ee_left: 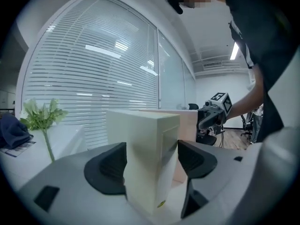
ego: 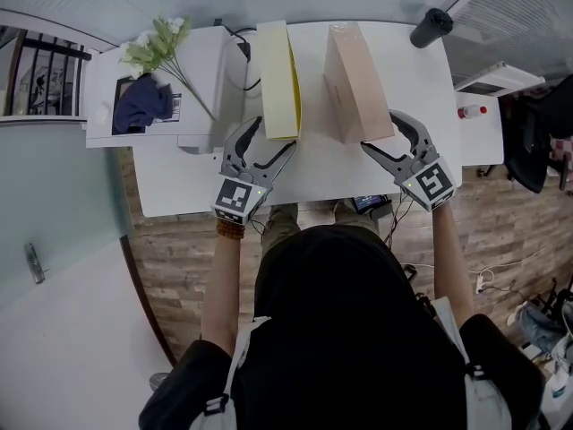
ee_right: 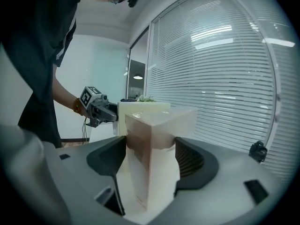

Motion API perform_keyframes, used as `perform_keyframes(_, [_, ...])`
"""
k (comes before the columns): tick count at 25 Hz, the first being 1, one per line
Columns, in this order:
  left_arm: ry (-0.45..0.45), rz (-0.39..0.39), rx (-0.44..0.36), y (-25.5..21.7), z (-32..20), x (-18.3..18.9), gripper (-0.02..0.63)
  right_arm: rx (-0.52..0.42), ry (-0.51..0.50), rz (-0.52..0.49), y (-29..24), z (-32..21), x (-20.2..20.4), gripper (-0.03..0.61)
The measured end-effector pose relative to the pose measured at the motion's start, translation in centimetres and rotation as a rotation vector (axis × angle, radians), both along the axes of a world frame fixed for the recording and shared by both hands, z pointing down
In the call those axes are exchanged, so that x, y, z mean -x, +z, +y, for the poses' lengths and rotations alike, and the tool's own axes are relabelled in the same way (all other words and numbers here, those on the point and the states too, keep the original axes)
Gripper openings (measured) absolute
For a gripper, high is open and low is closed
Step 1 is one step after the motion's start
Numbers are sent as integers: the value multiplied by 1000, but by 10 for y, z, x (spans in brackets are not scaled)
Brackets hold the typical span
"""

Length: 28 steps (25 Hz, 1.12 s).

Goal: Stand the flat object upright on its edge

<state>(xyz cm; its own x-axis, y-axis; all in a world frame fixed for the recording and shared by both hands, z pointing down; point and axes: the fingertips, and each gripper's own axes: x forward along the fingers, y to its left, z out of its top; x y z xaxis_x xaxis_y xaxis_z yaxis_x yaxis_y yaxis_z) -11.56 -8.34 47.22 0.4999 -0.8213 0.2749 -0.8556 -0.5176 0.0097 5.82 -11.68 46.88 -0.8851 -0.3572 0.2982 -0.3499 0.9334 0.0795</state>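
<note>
Two flat boxes stand upright on their long edges on the white table (ego: 179,182). The pale yellow box (ego: 279,79) is on the left and the tan box (ego: 356,83) on the right. My left gripper (ego: 277,133) straddles the near end of the yellow box (ee_left: 147,158). Its jaws are wide and its pads (ee_left: 110,168) sit beside the box without clearly pressing, so that gripper (ee_left: 152,165) is open. My right gripper (ego: 379,131) holds the near end of the tan box (ee_right: 150,163), and this gripper (ee_right: 151,161) has both pads against the box's sides.
A sprig of flowers (ego: 161,43) and a dark blue cloth (ego: 141,104) lie on a raised white unit (ego: 197,79) at the table's left. A black cylinder (ego: 431,27) is at the far right corner. A red-capped bottle (ego: 472,111) stands on a side stand.
</note>
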Motion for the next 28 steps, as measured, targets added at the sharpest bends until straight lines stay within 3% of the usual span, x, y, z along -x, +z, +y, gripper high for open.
perform_keyframes(5, [38, -19, 8, 7, 4, 1, 346, 2, -18, -13, 1, -2, 1, 305])
perform_keyframes(11, [32, 27, 57, 26, 10, 8, 345, -3, -3, 37, 20, -3, -4, 305])
perform_keyframes(14, [37, 43, 75, 36, 4, 9, 344, 16, -23, 11, 24, -6, 3, 305])
perform_keyframes(19, [126, 78, 91, 41, -3, -2, 330, 0, -83, 14, 22, -8, 24, 305])
perform_keyframes(24, [138, 73, 85, 41, -17, -18, 318, -15, -190, 15, 20, 8, 64, 290])
perform_keyframes(28, [145, -1, 121, 46, -28, -21, 311, 20, -196, -29, 16, 11, 84, 270])
